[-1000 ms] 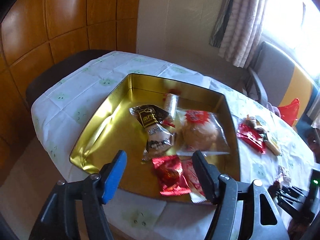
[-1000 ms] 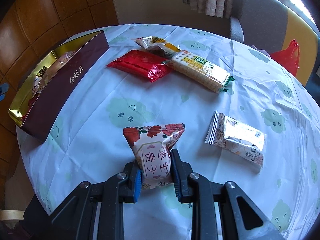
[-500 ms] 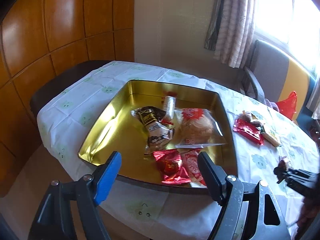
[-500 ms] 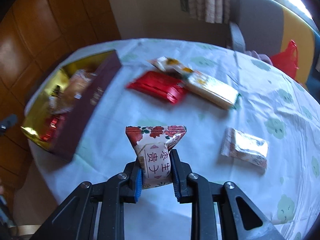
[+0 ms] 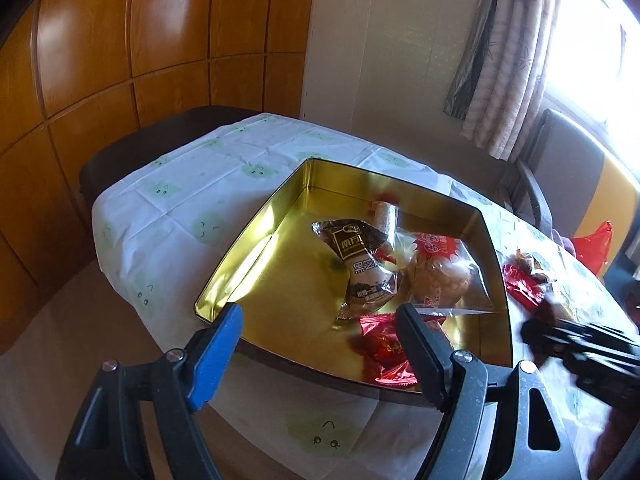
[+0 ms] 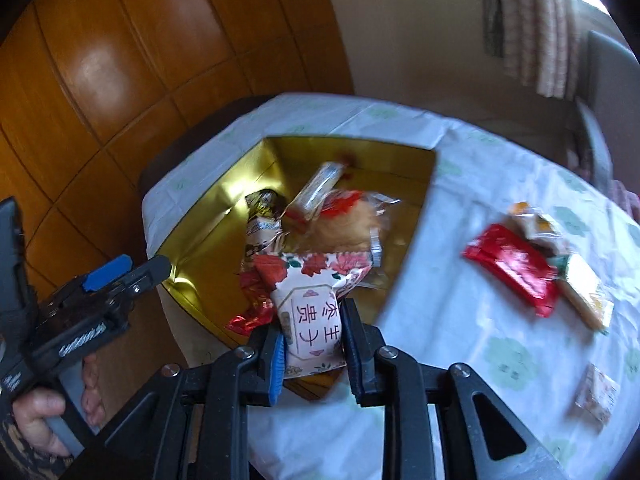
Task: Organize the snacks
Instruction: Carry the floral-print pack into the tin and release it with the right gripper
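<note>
Jaws of the right gripper [image 6: 314, 334] are clamped on a floral snack packet [image 6: 316, 308], which stands upright between the pads, its red-rose top edge hanging over the near corner of the gold tin [image 6: 208, 216]. Those of the left gripper [image 5: 320, 342] stand wide apart with nothing between them, poised over the near rim of the same tin [image 5: 256, 248]; in the right wrist view this gripper appears at the left edge, held by a hand [image 6: 38, 420] in a patterned sleeve. Inside the tin lie a dark brown wrapped bar [image 5: 360, 264], a bun in clear film with a red label [image 5: 440, 276], a slim pale roll [image 5: 385, 220] toward the far wall, and red foil sweets [image 5: 384, 344] at the near side. The tin sits on a desk covered by a white cloth with pale green prints [image 5: 192, 200]. To the right of the tin, on the cloth, rest a long red packet [image 6: 516, 268], a pale cracker pack [image 6: 586, 296] touching it, and a small silver-patterned packet [image 6: 598, 396] well apart nearer the edge. The right wrist view is blurred. A curtain [image 5: 504, 60] hangs behind the desk
</note>
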A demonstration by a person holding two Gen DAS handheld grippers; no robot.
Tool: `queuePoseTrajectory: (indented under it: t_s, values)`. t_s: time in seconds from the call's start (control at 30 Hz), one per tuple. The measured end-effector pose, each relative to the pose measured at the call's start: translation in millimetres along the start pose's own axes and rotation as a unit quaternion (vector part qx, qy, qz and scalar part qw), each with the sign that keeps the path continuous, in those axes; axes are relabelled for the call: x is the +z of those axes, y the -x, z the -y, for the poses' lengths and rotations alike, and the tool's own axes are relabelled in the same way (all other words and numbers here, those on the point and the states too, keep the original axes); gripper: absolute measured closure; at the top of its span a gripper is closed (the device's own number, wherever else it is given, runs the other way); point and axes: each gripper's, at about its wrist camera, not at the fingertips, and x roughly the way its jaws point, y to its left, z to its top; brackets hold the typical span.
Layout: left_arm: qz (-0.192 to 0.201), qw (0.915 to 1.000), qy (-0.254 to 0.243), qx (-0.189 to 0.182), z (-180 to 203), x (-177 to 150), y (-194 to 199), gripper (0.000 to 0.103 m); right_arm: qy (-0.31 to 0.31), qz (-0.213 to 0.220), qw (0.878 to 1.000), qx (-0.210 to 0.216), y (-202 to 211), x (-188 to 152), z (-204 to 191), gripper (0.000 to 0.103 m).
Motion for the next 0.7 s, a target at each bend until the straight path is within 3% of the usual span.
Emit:
queuePoseTrajectory:
  t_s: [0.17,0.7]
  values:
    - [-0.001,0.9999,-0.011,-0.007,5.0,-3.3,-1.6,0.024,-0.01,-0.013,1.0,-0.021,-20.7,-3.0,1.0,0.072]
    - [0.017,0.9969,-0.07,-0.031,40.4,-12.8,15.4,0.024,-0.079,0.035,0.995,-0.058,36.4,-62.3,37.1,0.072]
